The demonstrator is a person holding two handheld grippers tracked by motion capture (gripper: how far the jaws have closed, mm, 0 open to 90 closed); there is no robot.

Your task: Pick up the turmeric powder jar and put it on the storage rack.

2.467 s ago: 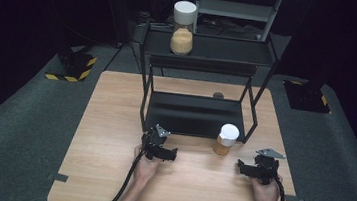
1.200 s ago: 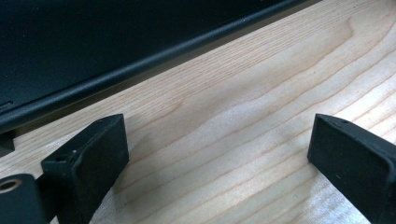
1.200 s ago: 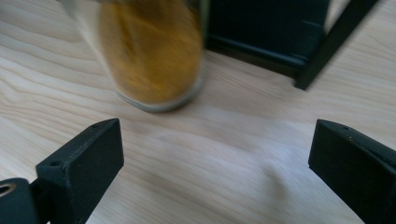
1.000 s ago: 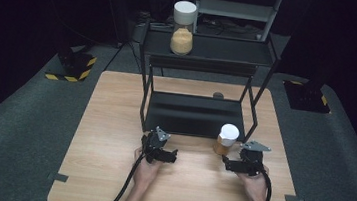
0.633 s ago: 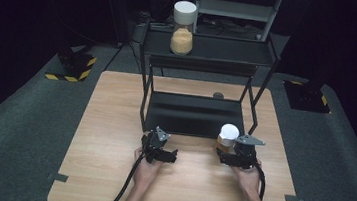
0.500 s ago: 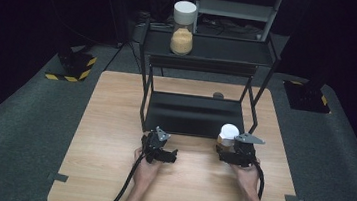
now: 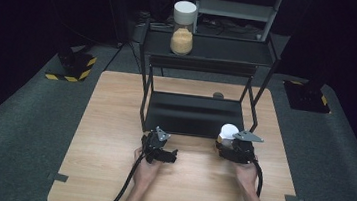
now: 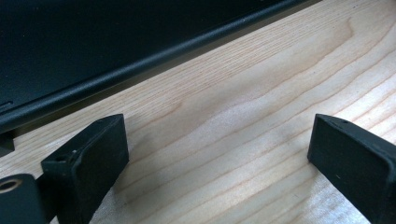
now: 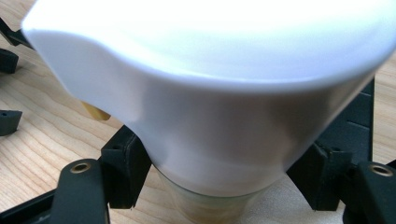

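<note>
A small jar with a white lid (image 7: 228,132) stands on the wooden table (image 7: 108,123) just in front of the black rack's lower tray (image 7: 192,114). My right gripper (image 7: 226,148) is shut on it. Its jaws have just been closing, and they now press the jar's body under the white lid (image 9: 210,93), one finger (image 9: 123,168) on each side. My left gripper (image 7: 173,155) rests on the table to the left, open. Bare wood lies between its pads (image 8: 93,156) in the left gripper view.
A taller jar of tan grains with a white lid (image 7: 183,23) stands on the rack's top shelf (image 7: 222,50). A small dark disc (image 7: 218,95) lies on the table behind the rack. The tray's front edge (image 8: 116,74) runs just ahead of the left gripper.
My right gripper slid left up to the small jar and its jaws came together around it. The left gripper has stayed put.
</note>
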